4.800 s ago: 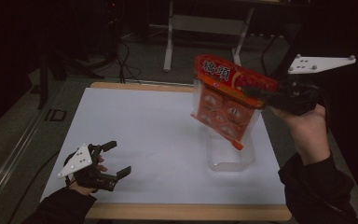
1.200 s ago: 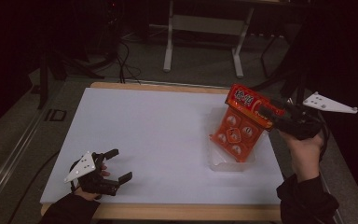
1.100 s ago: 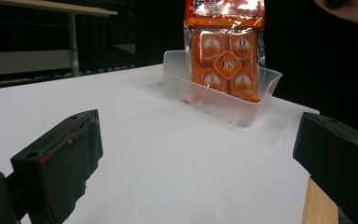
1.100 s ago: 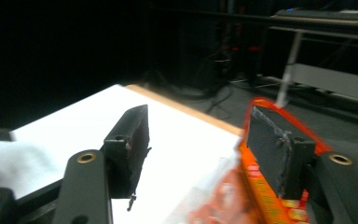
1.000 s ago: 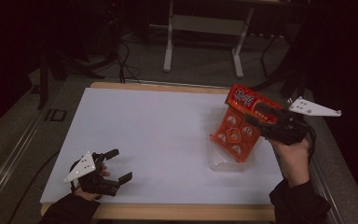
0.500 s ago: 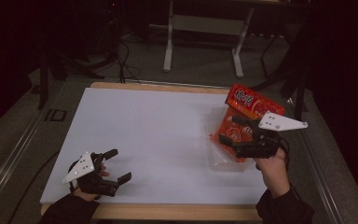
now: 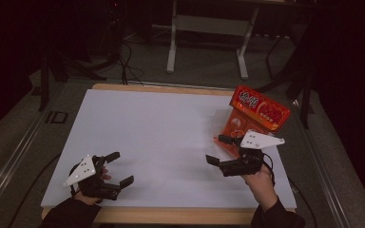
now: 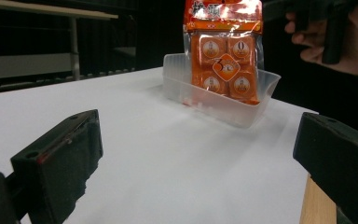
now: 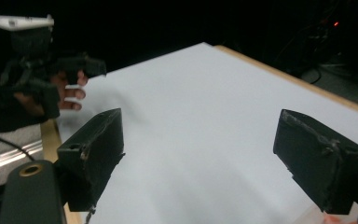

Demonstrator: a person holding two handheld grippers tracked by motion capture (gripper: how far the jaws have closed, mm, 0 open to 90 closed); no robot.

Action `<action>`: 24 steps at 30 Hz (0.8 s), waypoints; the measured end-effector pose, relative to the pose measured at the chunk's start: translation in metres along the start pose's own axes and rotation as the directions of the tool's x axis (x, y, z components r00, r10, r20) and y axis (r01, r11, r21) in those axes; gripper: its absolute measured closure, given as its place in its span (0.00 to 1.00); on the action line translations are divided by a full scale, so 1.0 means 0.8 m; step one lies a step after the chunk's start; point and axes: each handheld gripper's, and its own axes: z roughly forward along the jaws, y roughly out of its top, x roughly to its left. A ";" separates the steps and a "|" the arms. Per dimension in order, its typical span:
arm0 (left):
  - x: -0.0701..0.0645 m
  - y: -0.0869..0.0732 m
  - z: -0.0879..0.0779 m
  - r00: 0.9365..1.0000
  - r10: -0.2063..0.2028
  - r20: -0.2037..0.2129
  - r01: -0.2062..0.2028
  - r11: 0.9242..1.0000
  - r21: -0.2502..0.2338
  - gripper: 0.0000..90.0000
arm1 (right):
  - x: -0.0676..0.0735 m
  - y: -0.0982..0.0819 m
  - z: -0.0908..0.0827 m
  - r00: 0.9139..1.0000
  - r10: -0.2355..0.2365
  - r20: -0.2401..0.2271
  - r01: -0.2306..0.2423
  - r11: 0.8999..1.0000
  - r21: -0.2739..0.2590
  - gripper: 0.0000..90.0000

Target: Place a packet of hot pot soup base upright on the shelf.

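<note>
An orange snack packet [image 7: 258,112] [image 8: 223,50] stands upright, leaning in a clear plastic tub [image 8: 223,100] at the right side of the white table [image 7: 161,128]. My right gripper [image 7: 215,149] [image 9: 200,130] is open and empty. It hovers just in front of the packet and to its left, pointing left across the table, apart from the packet. My left gripper [image 7: 123,167] [image 8: 200,135] rests open and empty at the near left corner, aimed at the tub. In the right gripper view the left gripper [image 9: 51,60] shows far off at the upper left.
The table's wooden edge [image 7: 171,216] runs along the near side. Beyond the far edge stand a metal frame [image 7: 204,42] and floor cables [image 7: 123,52]. A rail [image 7: 14,156] lies along the left side on the floor.
My right gripper has let go of the packet, leaving it standing in the tub. It has opened, drawn back toward the near edge and turned to point left. The left gripper has barely moved.
</note>
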 end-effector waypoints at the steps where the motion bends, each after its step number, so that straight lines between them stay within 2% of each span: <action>1: 0.000 0.000 0.000 1.000 0.001 0.001 -0.001 1.000 0.000 0.02 | 0.002 -0.004 0.003 1.000 0.003 -0.006 -0.003 1.000 0.004 0.18; 5: -0.001 0.000 0.000 1.000 0.001 0.002 -0.001 1.000 0.002 0.02 | 0.007 -0.019 0.015 1.000 0.015 -0.025 -0.014 0.999 0.031 0.18; 10: -0.001 0.000 0.000 1.000 0.001 0.004 -0.001 1.000 0.002 0.02 | 0.013 -0.031 0.024 0.999 0.025 -0.041 -0.023 0.999 0.033 0.18; 11: -0.002 0.000 0.000 1.000 0.004 0.006 -0.004 1.000 0.003 0.02 | 0.016 -0.036 0.028 0.998 0.022 -0.053 -0.019 0.999 0.051 0.18; 16: -0.002 -0.001 0.000 1.000 0.011 0.008 -0.011 1.000 0.005 0.02 | 0.024 -0.049 0.033 0.998 0.012 -0.061 -0.007 0.996 0.084 0.18; 24: -0.003 -0.002 0.001 1.000 0.017 0.011 -0.017 1.000 0.007 0.02 | 0.028 -0.069 0.032 0.998 0.006 -0.062 0.001 0.994 0.105 0.18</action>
